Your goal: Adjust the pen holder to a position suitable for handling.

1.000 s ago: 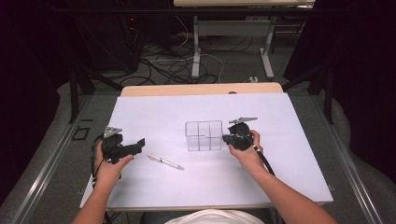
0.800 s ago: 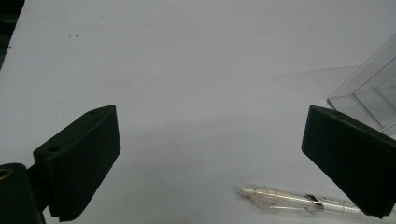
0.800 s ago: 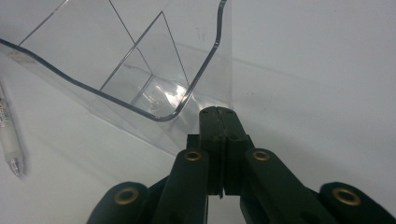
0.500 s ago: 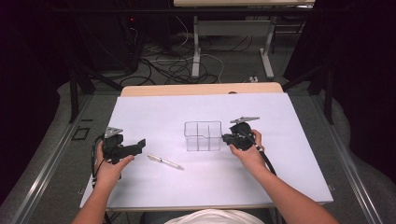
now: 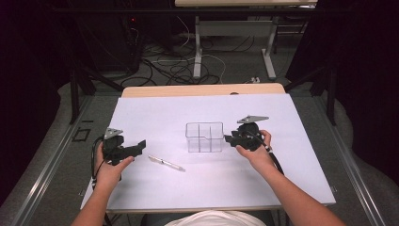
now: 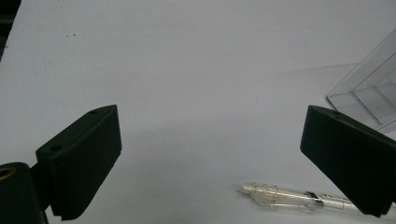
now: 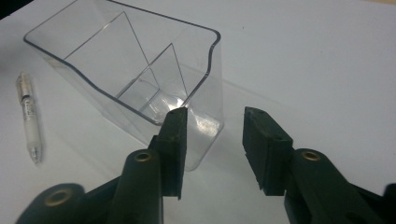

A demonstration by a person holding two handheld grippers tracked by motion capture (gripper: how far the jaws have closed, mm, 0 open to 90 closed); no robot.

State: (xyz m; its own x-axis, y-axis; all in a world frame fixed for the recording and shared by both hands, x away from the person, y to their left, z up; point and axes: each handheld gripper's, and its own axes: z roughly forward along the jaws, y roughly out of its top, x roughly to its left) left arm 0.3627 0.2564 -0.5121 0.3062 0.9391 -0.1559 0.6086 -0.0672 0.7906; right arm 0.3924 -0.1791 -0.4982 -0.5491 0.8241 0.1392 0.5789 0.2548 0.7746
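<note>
High view: right tool (image 5: 230,139) has just been opening beside organizer (image 5: 204,136).

High view: fixed overhead, person's side, looks fwd and down over the whole table (image 5: 155,113). Left gripper view: low, close to the surface, along its jaws. Right gripper view: close on the clear organiser (image 7: 140,79). All three share the pen (image 6: 289,199) and organiser (just a corner in the left one).
</note>
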